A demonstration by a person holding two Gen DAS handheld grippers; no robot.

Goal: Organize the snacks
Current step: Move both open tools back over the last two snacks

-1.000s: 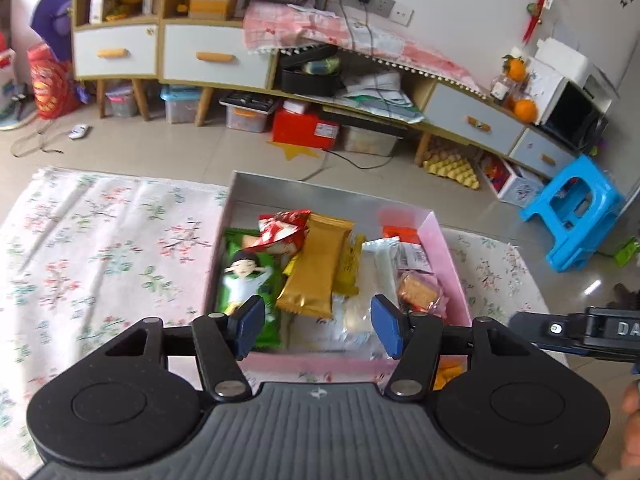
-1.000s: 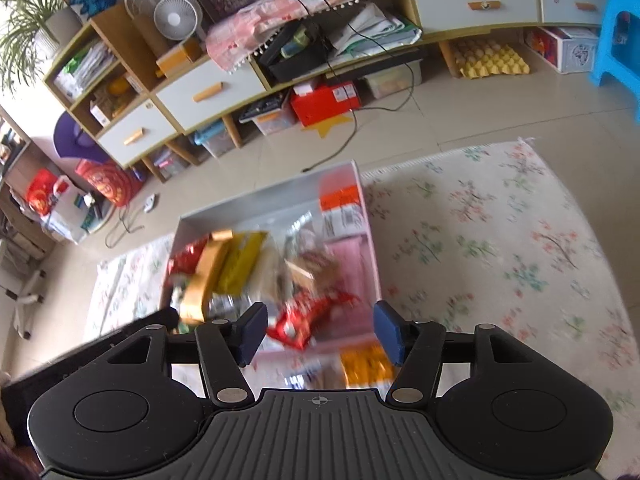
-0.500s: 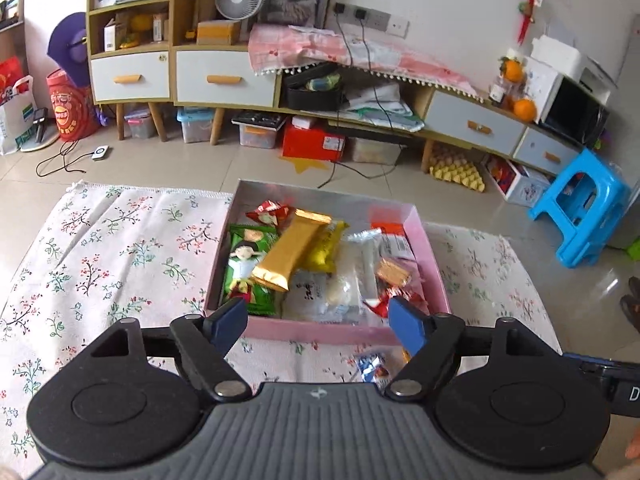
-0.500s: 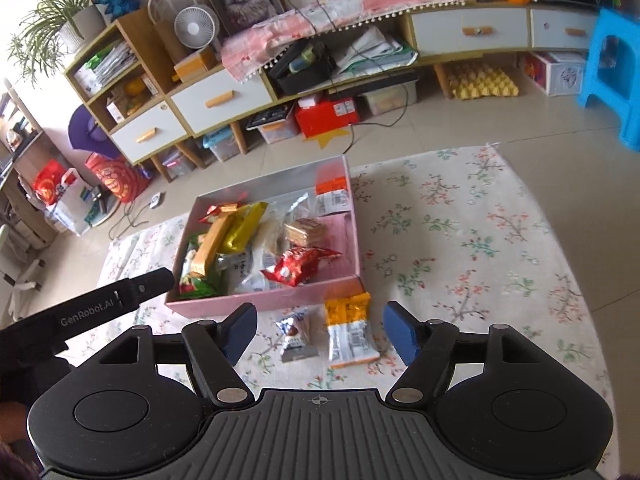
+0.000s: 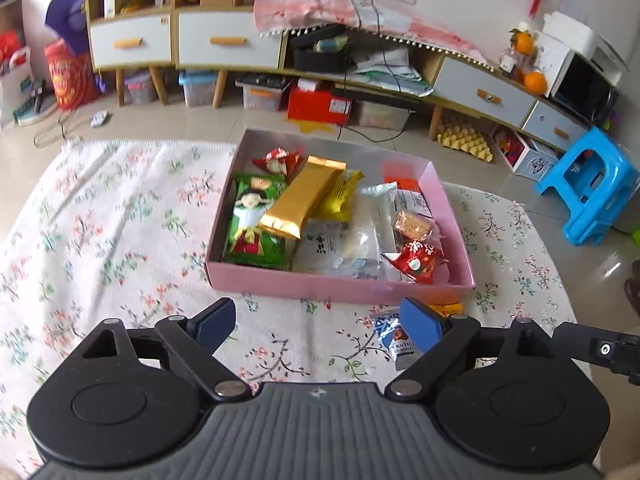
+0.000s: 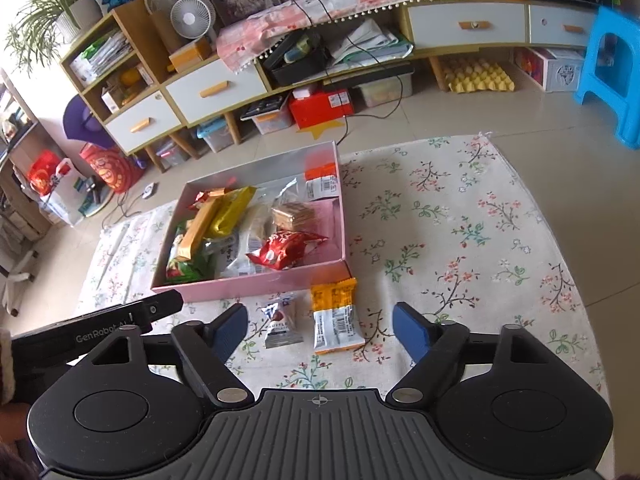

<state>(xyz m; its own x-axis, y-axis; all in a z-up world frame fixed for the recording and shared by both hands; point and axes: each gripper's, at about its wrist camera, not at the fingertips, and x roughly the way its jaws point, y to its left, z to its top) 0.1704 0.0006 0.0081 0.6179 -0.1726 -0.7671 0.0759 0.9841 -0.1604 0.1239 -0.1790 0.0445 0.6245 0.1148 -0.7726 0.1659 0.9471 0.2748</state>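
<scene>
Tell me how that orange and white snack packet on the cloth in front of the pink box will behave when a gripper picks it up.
The orange and white packet lies flat, so it probably won't roll. Its glossy, crinkled film looks light, likely floppy, perhaps slippery between pads.

Both views are bright with soft, even daylight; shadows under the pink box (image 5: pixel 340 290) and the packets are faint. The light seems to come from the right, judging by a pale glare patch on the floor tiles (image 5: pixel 612 268) near the blue stool (image 5: pixel 588 184). Foil wrappers such as the gold packet (image 5: pixel 304 200) throw small highlights. The fisheye lens bends the cabinet (image 6: pixel 304 68) into a curve and darkens the corners. The left view is slightly soft, and print on the small packets (image 6: pixel 280 324) is hard to read.
</scene>
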